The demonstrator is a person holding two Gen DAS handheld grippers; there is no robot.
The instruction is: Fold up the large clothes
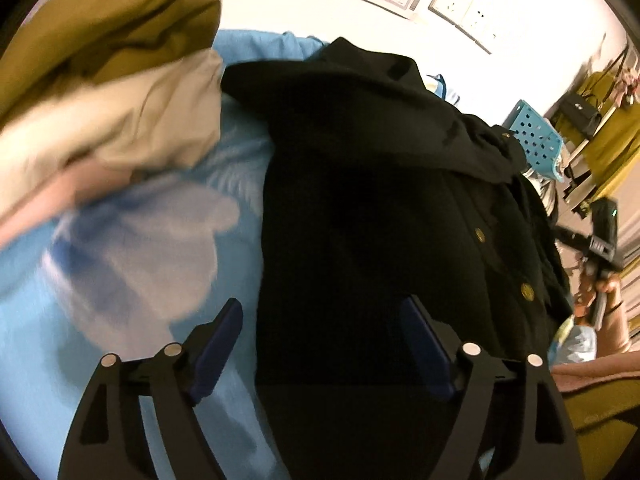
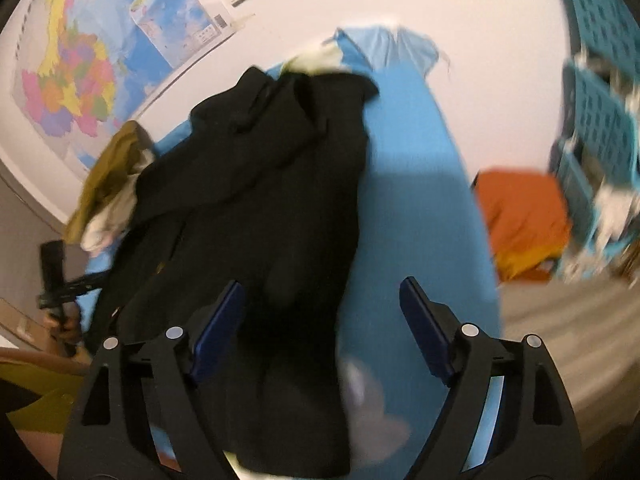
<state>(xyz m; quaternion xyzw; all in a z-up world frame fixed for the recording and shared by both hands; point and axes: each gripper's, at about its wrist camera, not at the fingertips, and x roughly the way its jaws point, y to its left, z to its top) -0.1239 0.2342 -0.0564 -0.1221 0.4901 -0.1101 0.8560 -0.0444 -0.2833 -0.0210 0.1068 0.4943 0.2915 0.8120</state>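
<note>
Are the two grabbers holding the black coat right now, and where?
No. Both the left gripper and the right gripper have open jaws above the black coat, with nothing pinched between them.

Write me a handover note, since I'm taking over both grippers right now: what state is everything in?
Left gripper: jaws open, nothing between them, above the black coat.
Right gripper: jaws open, empty, over the same coat's other side.
The coat lies on the blue sheet, gold buttons showing, rumpled, at most partly folded.
Olive and beige clothes are heaped beside it.
Left: grip the coat, finish folding it, then the heap.
</note>
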